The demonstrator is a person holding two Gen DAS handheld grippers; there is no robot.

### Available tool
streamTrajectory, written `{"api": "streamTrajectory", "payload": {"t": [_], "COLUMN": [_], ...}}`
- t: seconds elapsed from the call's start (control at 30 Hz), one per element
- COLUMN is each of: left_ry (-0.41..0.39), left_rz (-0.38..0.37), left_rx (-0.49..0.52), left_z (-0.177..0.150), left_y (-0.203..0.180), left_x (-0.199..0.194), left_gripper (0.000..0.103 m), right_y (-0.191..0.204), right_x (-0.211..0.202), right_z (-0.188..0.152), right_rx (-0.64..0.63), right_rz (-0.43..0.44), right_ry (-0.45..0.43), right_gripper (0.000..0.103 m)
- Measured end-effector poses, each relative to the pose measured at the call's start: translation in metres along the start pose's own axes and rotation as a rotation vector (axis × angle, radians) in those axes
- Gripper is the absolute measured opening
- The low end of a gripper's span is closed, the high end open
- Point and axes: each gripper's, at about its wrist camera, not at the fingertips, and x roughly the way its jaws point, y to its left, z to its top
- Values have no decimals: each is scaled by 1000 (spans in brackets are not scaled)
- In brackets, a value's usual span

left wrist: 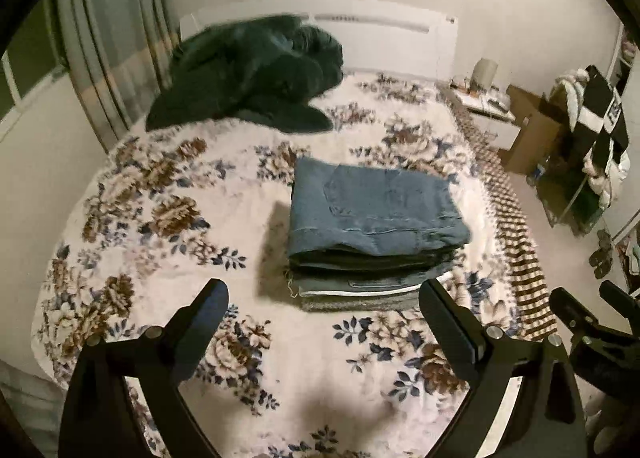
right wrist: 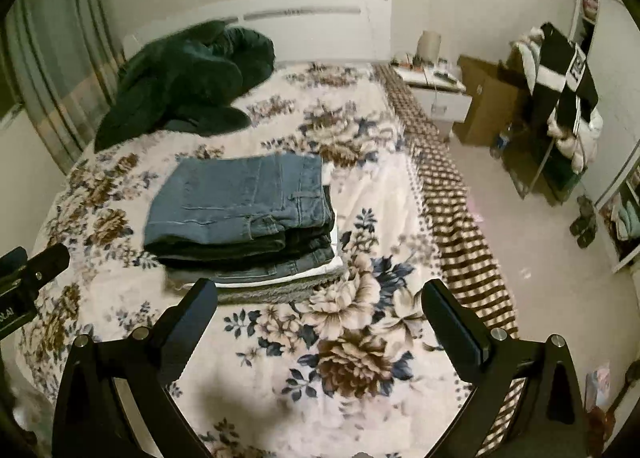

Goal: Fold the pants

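1. The stack of folded pants (left wrist: 374, 234) sits near the middle of the bed, a blue denim pair (right wrist: 244, 198) squared on top with darker and grey pairs beneath it. I use this stack as the landmark.
2. Beyond the stack, toward the headboard (left wrist: 384, 32), lies a dark heap of unfolded garments (left wrist: 252, 74), well apart from the stack and apparently the remaining work.
3. The left gripper (left wrist: 324, 300) hovers on the near side of the stack, jaws spread wide, holding nothing. The right gripper (right wrist: 320, 298) hangs just beside the stack's near right corner, equally wide and empty.
4. The floral bedspread (right wrist: 360, 338) on the near side of the stack is bare of clothing.
5. Judgement: one fold looks finished and stacked; the step in hand is the pause between pairs.
6. The next move likely calls for reaching past the stack to the heap, pinching a single garment rather than a tangle, and drawing it to the bare area without dragging across or toppling the stack.
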Motion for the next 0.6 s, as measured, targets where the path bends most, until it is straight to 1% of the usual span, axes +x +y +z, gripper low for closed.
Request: {"api": "streamTrajectory", "payload": {"t": [0.07,0.17,0.27,0.47,0.6], "left_ry": [-39,-70,-105,-159,-181], "left_rz": [10,15,21,26,20], "left_rx": [-2,-8,-6,-17,-20], "left_z": [-7,-20,-34,-57,-68], "left_y": [-6,-12,-20,-26,-28], "left_x": [-34,-71,-113,-175,-206], "left_gripper": [98,98,98,98,98], "right_y": [-5,-10,-13,-22,-26], "right_x": [-32,-82,-140,-232,-277], "right_z": [-6,-18,-32,-58,-72], "right_rx": [-1,-31,-60,-79,-72], "right_rz": [14,11,25,59,69], "right_ry": [-25,-83,-137,-206,-229], "right_gripper": [103,103,103,103,103]}}
